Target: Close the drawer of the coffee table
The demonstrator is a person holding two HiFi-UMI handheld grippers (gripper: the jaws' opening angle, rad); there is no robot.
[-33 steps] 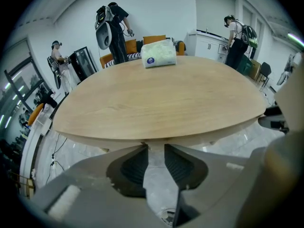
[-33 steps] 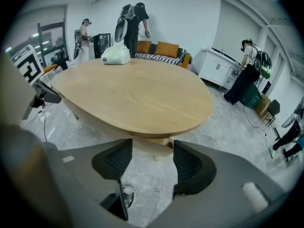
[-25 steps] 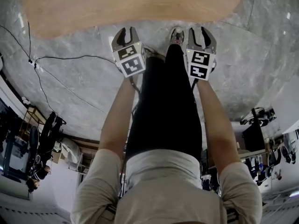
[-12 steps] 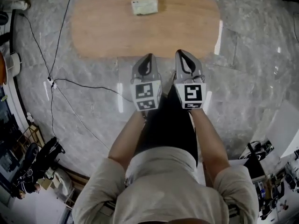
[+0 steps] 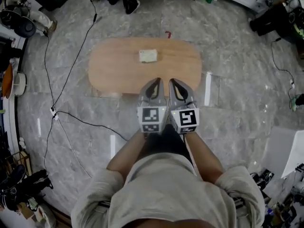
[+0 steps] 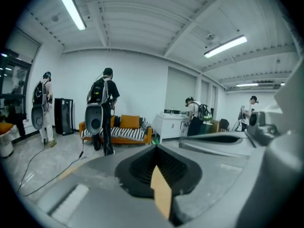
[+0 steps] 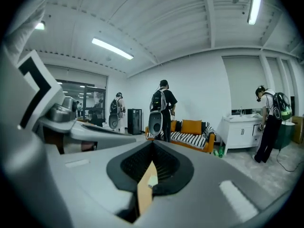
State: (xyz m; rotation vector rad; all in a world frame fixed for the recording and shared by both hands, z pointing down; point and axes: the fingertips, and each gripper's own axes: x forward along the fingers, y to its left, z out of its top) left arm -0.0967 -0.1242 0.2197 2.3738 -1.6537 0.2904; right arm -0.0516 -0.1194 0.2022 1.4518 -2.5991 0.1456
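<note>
The oval wooden coffee table (image 5: 118, 68) stands on the marble floor, seen from high above, with a small pale block (image 5: 148, 56) on its top. No drawer shows from this angle. My left gripper (image 5: 154, 82) and right gripper (image 5: 174, 83) are held side by side over the table's near edge, well above it. Both are shut and hold nothing. In the left gripper view the jaws (image 6: 155, 148) point out level across the room. The right gripper (image 7: 153, 144) does the same. A tan sliver of the table shows through the slit behind each pair of tips.
Black cables (image 5: 71, 70) trail over the floor left of the table. Across the room are an orange sofa (image 6: 126, 129), a white cabinet (image 7: 242, 132) and people wearing backpacks (image 6: 102, 108). Equipment clutters the floor's edges.
The view has risen, so the table looks smaller and farther below. Both grippers have gone from open to shut, have risen with the person, and have drawn close together.
</note>
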